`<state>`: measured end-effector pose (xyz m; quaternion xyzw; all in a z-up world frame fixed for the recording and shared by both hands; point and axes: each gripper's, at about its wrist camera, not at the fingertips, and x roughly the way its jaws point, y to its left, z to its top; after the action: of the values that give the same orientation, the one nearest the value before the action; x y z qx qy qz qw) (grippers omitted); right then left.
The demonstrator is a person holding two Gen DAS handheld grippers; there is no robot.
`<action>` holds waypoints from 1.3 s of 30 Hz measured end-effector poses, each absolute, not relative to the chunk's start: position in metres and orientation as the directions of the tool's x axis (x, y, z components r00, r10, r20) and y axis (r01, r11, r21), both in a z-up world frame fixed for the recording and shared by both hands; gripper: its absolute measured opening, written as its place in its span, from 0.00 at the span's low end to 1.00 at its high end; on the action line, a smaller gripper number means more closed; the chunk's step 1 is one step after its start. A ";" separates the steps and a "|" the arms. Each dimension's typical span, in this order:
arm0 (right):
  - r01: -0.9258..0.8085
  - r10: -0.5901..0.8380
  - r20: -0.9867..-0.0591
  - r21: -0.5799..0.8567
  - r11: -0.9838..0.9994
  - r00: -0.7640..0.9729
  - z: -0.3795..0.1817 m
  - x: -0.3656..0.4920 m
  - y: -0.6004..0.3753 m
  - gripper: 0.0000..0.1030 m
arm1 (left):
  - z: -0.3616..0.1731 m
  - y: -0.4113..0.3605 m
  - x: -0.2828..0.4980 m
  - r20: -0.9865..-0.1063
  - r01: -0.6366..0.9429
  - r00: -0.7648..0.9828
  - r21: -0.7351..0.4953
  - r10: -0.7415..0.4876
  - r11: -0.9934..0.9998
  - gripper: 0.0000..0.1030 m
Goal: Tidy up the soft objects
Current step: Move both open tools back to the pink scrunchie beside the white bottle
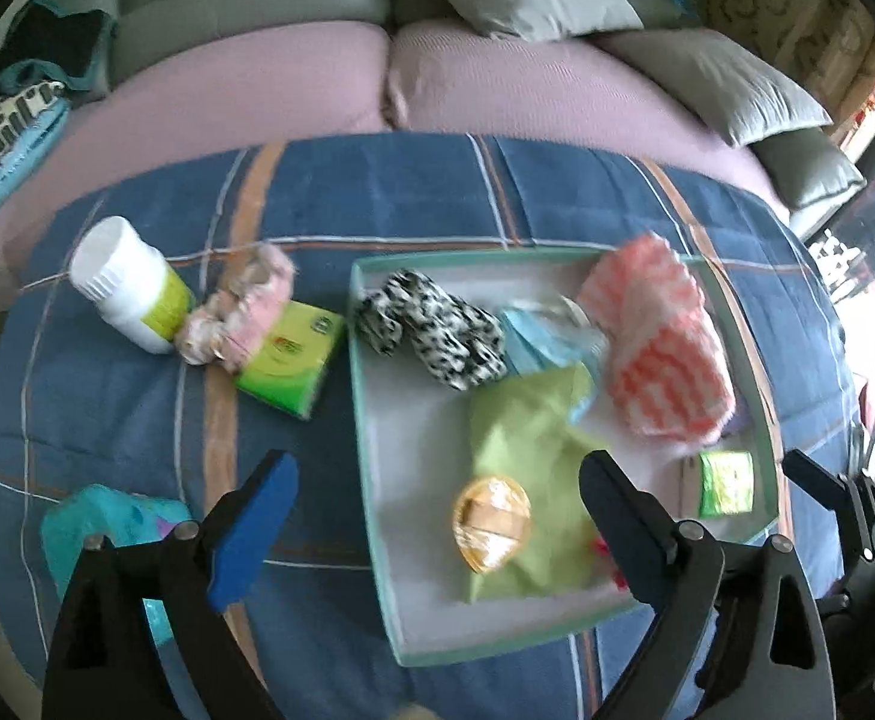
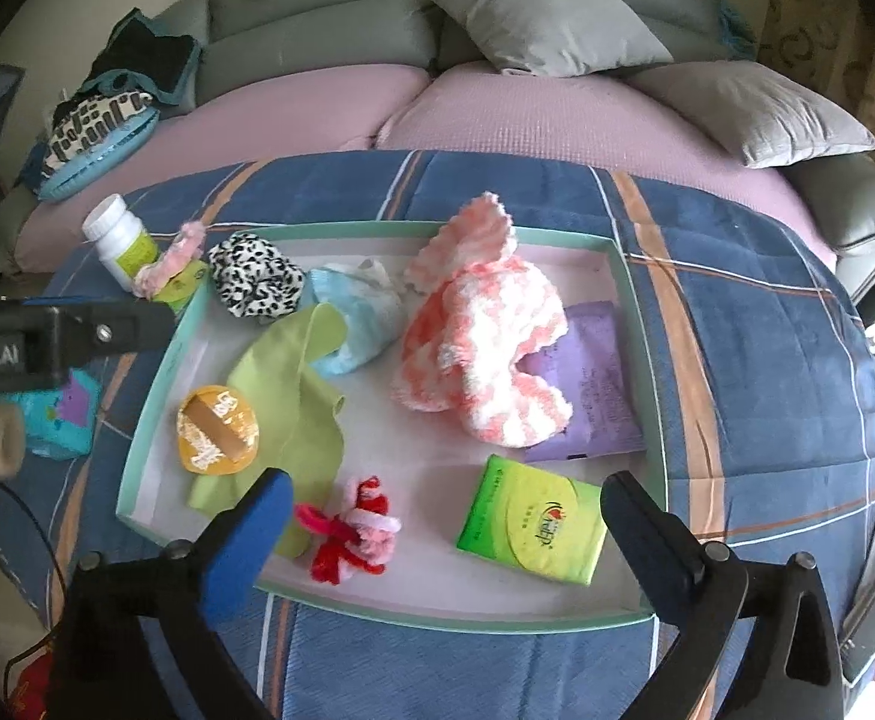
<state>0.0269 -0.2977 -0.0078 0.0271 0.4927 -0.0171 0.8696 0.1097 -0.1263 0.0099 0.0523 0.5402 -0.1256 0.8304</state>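
A mint-rimmed tray (image 1: 371, 420) (image 2: 155, 396) lies on a blue plaid quilt. It holds a leopard scrunchie (image 1: 431, 330) (image 2: 255, 279), a pink-white knitted piece (image 1: 656, 348) (image 2: 485, 354), a green cloth (image 1: 527, 438) (image 2: 293, 396), an orange round puff (image 1: 491, 525) (image 2: 216, 429), a green tissue pack (image 1: 726, 483) (image 2: 530, 525) and a red-pink yarn bundle (image 2: 347, 531). My left gripper (image 1: 440, 462) hangs open above the tray's left part. Over the tray's near edge my right gripper (image 2: 449, 483) stands open. Neither grips anything.
Left of the tray lie a white bottle (image 1: 128, 288) (image 2: 119, 243), a pink scrunchie (image 1: 239, 312) (image 2: 170, 261), a second green tissue pack (image 1: 290, 363) and a teal pouch (image 1: 107, 534) (image 2: 59, 414). A sofa with grey cushions (image 2: 545, 18) stands behind.
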 end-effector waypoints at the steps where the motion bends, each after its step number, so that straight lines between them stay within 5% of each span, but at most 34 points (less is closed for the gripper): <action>1: 0.065 -0.005 -0.859 0.033 0.997 0.513 -0.009 0.027 -0.299 1.00 | 0.011 -0.124 0.110 -0.908 0.260 0.393 -0.044 -0.147 0.965 0.93; 23: 0.056 0.003 -0.853 0.038 0.998 0.522 -0.001 0.029 -0.294 1.00 | 0.028 -0.104 0.108 -0.845 0.235 0.490 -0.106 -0.212 0.966 0.93; 39: -0.063 0.067 -0.852 0.040 0.997 0.519 0.004 0.054 -0.239 1.00 | 0.052 -0.010 0.122 -0.788 0.079 0.611 -0.026 -0.070 0.996 0.93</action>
<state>0.0536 -0.2390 0.0044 0.0020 0.4893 0.0370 0.8713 0.1222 -0.0098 0.0524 0.0056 0.4390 -0.0415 0.8975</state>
